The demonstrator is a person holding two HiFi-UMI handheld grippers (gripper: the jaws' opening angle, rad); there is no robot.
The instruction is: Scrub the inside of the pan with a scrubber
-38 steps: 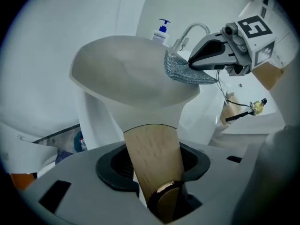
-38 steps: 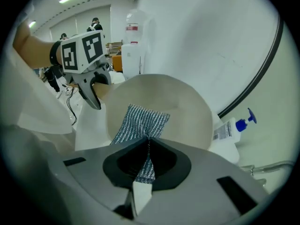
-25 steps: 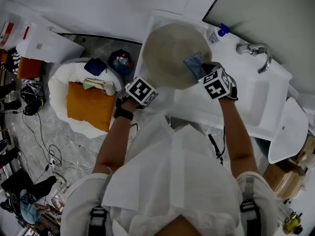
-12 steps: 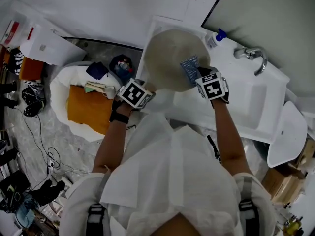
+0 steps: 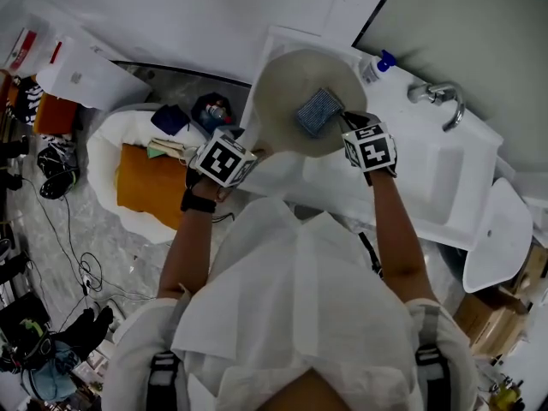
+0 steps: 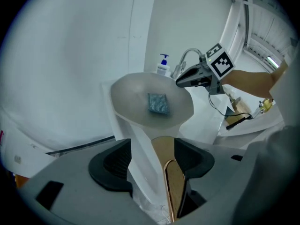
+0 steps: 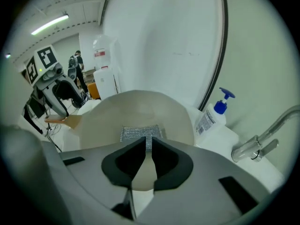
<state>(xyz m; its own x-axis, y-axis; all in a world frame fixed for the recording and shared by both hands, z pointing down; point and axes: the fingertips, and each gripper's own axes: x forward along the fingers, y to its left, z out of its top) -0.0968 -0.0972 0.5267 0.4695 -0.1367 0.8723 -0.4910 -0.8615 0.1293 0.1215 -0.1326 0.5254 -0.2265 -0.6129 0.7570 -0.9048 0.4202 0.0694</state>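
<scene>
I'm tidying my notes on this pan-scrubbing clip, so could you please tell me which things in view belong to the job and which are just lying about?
For the job:
pan
scrubber, inside the pan

Just lying about:
pump bottle
tap
orange item
cables

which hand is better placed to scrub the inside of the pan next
Right. The right tool, shut, sits at the silvery mesh scrubber inside the round beige pan. The left tool has just been opening its jaws, the pan's golden handle loose between them.
</scene>
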